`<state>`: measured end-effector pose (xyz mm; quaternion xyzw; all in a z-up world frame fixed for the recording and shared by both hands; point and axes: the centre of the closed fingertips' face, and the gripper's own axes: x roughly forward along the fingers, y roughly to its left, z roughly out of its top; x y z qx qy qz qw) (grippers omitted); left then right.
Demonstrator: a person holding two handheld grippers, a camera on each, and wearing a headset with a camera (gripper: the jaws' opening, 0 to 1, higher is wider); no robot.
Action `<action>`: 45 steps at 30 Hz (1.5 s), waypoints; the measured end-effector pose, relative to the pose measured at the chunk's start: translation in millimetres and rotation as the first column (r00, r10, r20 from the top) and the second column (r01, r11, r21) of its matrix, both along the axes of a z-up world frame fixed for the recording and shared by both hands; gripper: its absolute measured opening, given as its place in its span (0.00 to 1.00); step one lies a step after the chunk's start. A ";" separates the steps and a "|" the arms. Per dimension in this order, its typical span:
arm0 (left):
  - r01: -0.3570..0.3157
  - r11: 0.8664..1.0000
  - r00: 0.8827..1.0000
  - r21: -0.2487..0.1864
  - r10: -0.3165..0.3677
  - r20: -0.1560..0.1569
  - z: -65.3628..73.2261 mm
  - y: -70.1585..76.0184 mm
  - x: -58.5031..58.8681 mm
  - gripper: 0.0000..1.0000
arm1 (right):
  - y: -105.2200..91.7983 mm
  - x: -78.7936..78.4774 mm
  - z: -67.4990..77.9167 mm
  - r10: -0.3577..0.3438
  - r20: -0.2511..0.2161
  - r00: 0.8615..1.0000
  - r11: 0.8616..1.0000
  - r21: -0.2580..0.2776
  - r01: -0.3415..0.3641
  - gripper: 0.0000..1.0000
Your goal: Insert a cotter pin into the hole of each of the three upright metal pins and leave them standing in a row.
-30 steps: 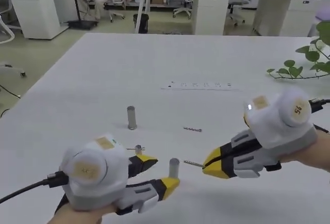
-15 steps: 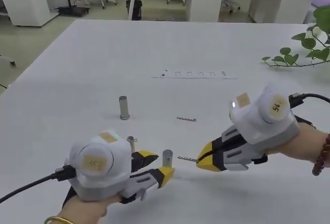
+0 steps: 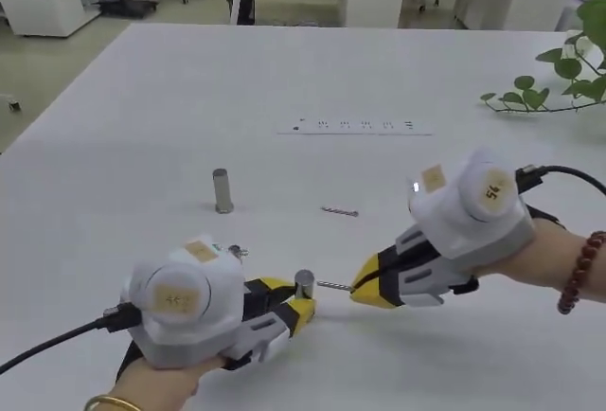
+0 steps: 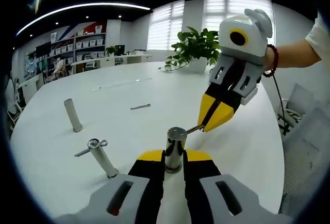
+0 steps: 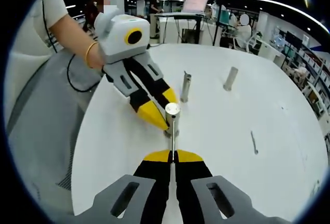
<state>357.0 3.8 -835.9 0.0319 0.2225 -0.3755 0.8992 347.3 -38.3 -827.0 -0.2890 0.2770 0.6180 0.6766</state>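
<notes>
My left gripper (image 3: pixel 294 299) (image 4: pixel 174 157) is shut on the base of an upright metal pin (image 3: pixel 304 282) (image 4: pixel 175 142) (image 5: pixel 172 115). From the right, my right gripper (image 3: pixel 358 290) (image 5: pixel 174 154) is shut on a cotter pin (image 3: pixel 332 285) (image 4: pixel 193 128) (image 5: pixel 173 137), whose tip points at the top of that pin and nearly touches it. A second pin (image 3: pixel 237 252) (image 4: pixel 101 157) (image 5: pixel 185 86) stands behind the left gripper with a cotter pin through its top. A bare third pin (image 3: pixel 222 190) (image 4: pixel 72 115) (image 5: pixel 230 78) stands farther back left.
A loose cotter pin (image 3: pixel 339 211) (image 4: pixel 140 107) (image 5: pixel 253 142) lies on the white table (image 3: pixel 142 117) beyond the grippers. A flat white power strip (image 3: pixel 355 127) lies farther back. Plant leaves (image 3: pixel 554 84) reach in at the right edge. Cables trail from both grippers.
The left jaws, open around the pin before, have shut on its base. The right gripper has brought the cotter pin leftward, closer to the pin's top. The head camera has tipped downward.
</notes>
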 end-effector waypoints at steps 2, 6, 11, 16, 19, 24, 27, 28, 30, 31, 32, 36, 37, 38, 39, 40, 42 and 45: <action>0.001 1.000 1.000 0.001 -0.001 0.001 0.1 0.0 -0.5 0.12 | 1.0 0.8 0.3 0.001 0.001 1.000 1.000 0.001 -0.001 0.03; 0.002 1.000 1.000 -0.004 -0.002 -0.002 0.4 0.2 -0.7 0.12 | 1.9 0.5 0.4 0.011 0.000 1.000 1.000 -0.003 -0.011 0.03; 0.010 1.000 1.000 -0.002 -0.010 0.000 0.4 0.2 -1.0 0.12 | 2.1 0.7 1.4 0.025 0.006 1.000 1.000 -0.011 -0.024 0.03; 0.013 1.000 1.000 -0.003 -0.013 -0.001 0.4 0.0 -1.1 0.12 | 2.9 1.3 5.2 0.030 0.011 0.999 1.000 -0.007 -0.030 0.03; 0.014 1.000 1.000 -0.004 -0.014 -0.001 0.5 -0.2 -1.1 0.12 | 2.9 0.1 5.8 0.043 0.016 0.999 0.999 -0.011 -0.043 0.03; 0.020 1.000 1.000 -0.003 -0.020 -0.001 0.2 -0.4 -0.1 0.12 | 4.9 0.7 6.1 0.063 0.025 0.998 0.998 -0.024 -0.063 0.03; 0.020 1.000 1.000 -0.004 -0.020 -0.001 0.3 -0.8 0.2 0.12 | 5.7 1.8 6.0 0.085 0.041 0.996 0.995 -0.046 -0.083 0.03; 0.021 1.000 1.000 -0.005 -0.021 0.000 0.2 -1.1 0.4 0.12 | 5.8 1.5 5.7 0.094 0.044 0.995 0.994 -0.055 -0.092 0.03; 0.021 1.000 1.000 -0.008 -0.021 -0.001 0.1 -1.1 0.6 0.12 | 7.2 2.0 6.0 0.103 0.050 0.993 0.993 -0.062 -0.100 0.03; 0.022 1.000 1.000 -0.010 -0.022 -0.001 0.0 -1.2 0.7 0.12 | 7.7 2.3 5.9 0.107 0.054 0.993 0.992 -0.068 -0.104 0.03; 0.023 1.000 1.000 -0.011 -0.023 0.001 0.3 -1.8 0.6 0.11 | 9.3 2.6 6.1 0.114 0.059 0.992 0.991 -0.074 -0.109 0.03; 0.027 1.000 1.000 -0.012 -0.027 0.005 -0.1 -3.0 0.7 0.11 | 15.2 3.7 6.0 0.138 0.082 0.987 0.987 -0.092 -0.130 0.03; 0.028 1.000 1.000 -0.011 -0.027 0.006 -0.1 -3.0 0.8 0.11 | 16.0 3.8 4.9 0.143 0.082 0.986 0.986 -0.098 -0.134 0.03; 0.027 1.000 1.000 -0.012 -0.027 0.005 -0.1 -3.0 0.8 0.11 | 16.0 4.2 4.3 0.145 0.082 0.986 0.985 -0.104 -0.137 0.03; 0.026 1.000 1.000 -0.012 -0.026 0.006 0.0 -2.7 1.1 0.11 | 16.1 5.1 4.9 0.146 0.084 0.986 0.985 -0.103 -0.137 0.03; 0.026 1.000 1.000 -0.014 -0.026 0.006 0.0 -2.7 1.2 0.11 | 16.0 5.2 4.8 0.146 0.084 0.986 0.985 -0.104 -0.137 0.03; 0.025 1.000 1.000 -0.017 -0.025 0.006 -0.2 -3.1 1.1 0.11 | 15.6 5.4 4.1 0.146 0.083 0.986 0.985 -0.107 -0.137 0.03; 0.017 0.999 1.000 -0.035 -0.017 0.004 -0.2 -3.5 1.5 0.11 | 17.0 5.4 3.7 0.138 0.076 0.987 0.986 -0.106 -0.130 0.03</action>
